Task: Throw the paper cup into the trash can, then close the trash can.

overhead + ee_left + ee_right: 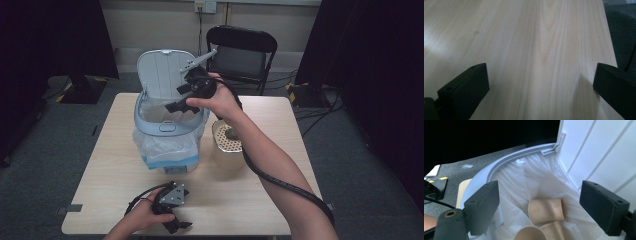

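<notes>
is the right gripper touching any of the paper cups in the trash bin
Apart. In the right gripper view the right gripper has open, empty jaws above the bin, with the paper cups lying lower in the liner.

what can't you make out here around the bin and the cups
- Bin inside, high view: the right gripper and hand cover it.
- Cups in the bin, right gripper view: the bottom edge cuts them, count unclear.
- Lump in the strainer, high view: too small to identify.

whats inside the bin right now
The bin holds a clear plastic liner, and on it lie beige paper cups, at least three, tipped on their sides. The liner and cups hide the bottom, so anything beneath them cannot be seen.
</notes>
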`<control>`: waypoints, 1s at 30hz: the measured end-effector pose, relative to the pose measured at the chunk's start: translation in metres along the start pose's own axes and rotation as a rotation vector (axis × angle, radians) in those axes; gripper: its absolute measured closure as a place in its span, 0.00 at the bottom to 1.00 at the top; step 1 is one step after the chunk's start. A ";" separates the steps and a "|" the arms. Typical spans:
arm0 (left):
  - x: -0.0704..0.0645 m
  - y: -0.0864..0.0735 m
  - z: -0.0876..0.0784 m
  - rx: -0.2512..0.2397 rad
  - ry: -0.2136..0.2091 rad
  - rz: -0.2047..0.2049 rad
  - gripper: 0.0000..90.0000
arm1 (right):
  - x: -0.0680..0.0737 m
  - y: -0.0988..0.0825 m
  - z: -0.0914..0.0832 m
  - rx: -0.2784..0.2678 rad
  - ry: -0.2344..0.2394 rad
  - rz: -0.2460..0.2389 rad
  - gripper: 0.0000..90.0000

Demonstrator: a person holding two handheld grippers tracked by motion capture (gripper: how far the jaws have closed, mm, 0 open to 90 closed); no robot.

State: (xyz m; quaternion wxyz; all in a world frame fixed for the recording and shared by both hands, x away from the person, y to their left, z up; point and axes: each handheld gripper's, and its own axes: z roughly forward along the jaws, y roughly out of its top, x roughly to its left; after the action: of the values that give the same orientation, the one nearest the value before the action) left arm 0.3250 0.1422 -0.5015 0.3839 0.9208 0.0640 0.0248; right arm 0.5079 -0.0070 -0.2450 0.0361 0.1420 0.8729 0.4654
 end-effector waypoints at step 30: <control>0.000 0.000 -0.001 0.007 -0.006 0.009 0.00 | -0.021 -0.025 -0.039 0.020 -0.075 0.032 0.16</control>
State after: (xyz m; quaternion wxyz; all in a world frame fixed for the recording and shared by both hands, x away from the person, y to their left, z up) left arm 0.3253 0.1430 -0.5012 0.3807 0.9226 0.0586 0.0234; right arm 0.5155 -0.0573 -0.2450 0.0600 0.1735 0.8732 0.4514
